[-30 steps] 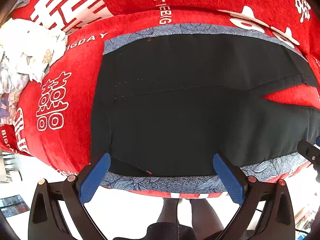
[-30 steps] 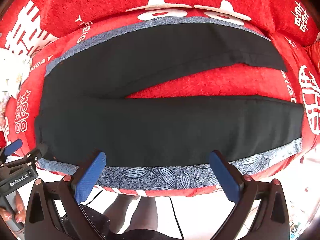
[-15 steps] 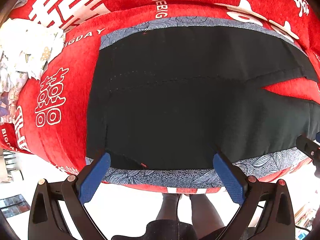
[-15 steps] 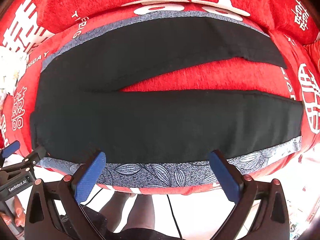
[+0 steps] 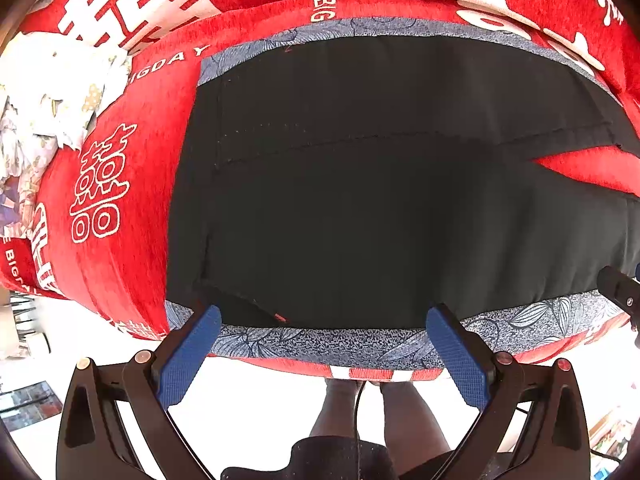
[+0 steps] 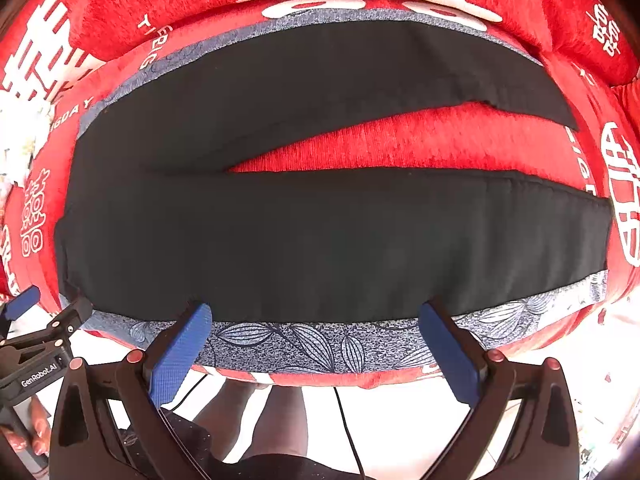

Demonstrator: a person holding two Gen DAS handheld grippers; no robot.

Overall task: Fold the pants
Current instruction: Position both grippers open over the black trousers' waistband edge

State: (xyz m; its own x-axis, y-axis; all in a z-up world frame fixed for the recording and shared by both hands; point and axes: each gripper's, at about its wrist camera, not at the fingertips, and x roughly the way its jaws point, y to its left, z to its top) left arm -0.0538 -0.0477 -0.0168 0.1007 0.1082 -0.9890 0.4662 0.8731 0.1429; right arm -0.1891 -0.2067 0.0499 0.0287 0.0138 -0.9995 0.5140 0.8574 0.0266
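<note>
Black pants [image 5: 380, 200] lie spread flat on a red cushioned surface, waistband to the left and the two legs [image 6: 340, 240] running right with a red gap between them. My left gripper [image 5: 324, 324] hovers open over the near edge by the waist, nothing between its blue pads [image 5: 188, 356]. My right gripper [image 6: 316, 320] is open too, above the near edge of the nearer leg. The other gripper's tip [image 6: 24, 304] shows at the far left of the right wrist view.
A blue-grey leaf-patterned cloth [image 6: 300, 346] lies under the pants on the red cushion [image 5: 120, 168] with white characters. A pile of white patterned fabric [image 5: 52, 92] sits at the left. A person's legs [image 5: 380, 412] stand just past the cushion's near edge.
Both grippers have moved forward and lower toward the pants' near edge, so the garment fills more of each view. Both stay open; the pants have not moved.
</note>
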